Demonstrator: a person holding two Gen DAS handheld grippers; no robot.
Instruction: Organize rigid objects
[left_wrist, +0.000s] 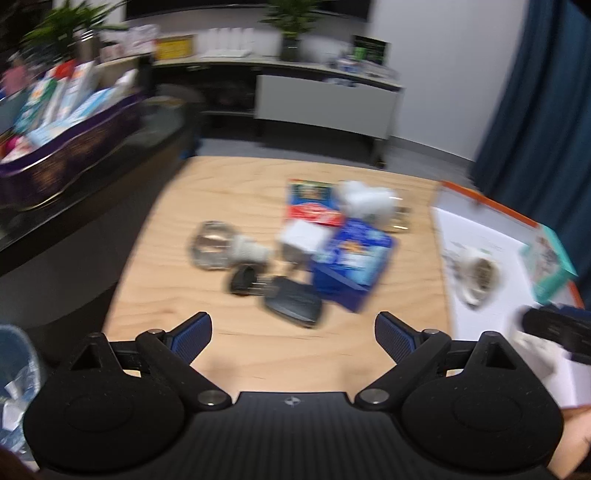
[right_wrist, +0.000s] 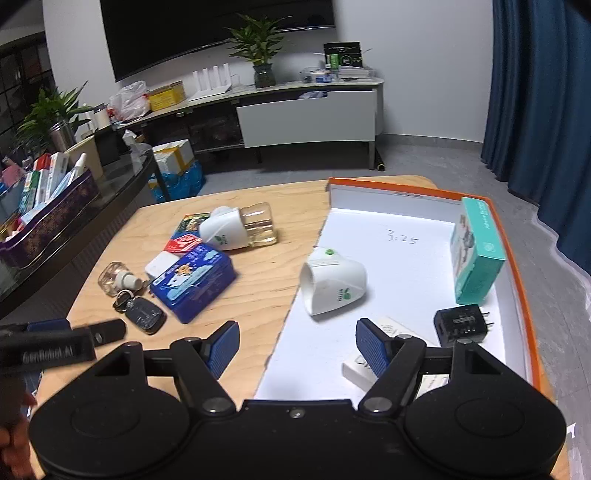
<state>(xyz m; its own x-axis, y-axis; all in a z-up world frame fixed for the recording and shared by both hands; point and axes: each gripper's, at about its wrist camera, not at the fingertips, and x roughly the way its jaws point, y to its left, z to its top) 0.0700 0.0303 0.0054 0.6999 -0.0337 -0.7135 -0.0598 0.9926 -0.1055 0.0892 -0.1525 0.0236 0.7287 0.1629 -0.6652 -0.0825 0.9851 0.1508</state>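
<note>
Right gripper (right_wrist: 295, 349): nearest item, jaws spread wide and empty, poised over the near edge of the orange-rimmed tray (right_wrist: 515, 273).
Left gripper (left_wrist: 293, 338): jaws likewise wide apart, nothing between them, hovering over the bare near part of the desk (left_wrist: 177, 295); this view is blurred.

In the tray, near to far: a white box (right_wrist: 356, 371) partly hidden behind the right gripper; a black plug adapter (right_wrist: 460, 325); a white plug-in vaporiser shell (right_wrist: 332, 286) on its side; a teal carton (right_wrist: 476, 251) standing against the right wall.

Loose on the desk, near to far: a black key fob (right_wrist: 144, 314) with keys attached; a blue tin (right_wrist: 194, 282), just beside the fob; a small glass bottle (right_wrist: 116, 280) lying on its side; a small white cube (right_wrist: 160, 266), probably a charger, touching the tin; a red-and-blue card pack (right_wrist: 186, 236); a second vaporiser (right_wrist: 240, 229) with a clear refill bottle, resting against the pack.

Step in hand, by judgement: sorting is partway through, four items trayed and six outstanding, and neither gripper is committed to a pick.

Next move calls for: a descent on the key fob, the closest loose item, with jaws straddling its narrow width and clear of the tin alongside.
</note>
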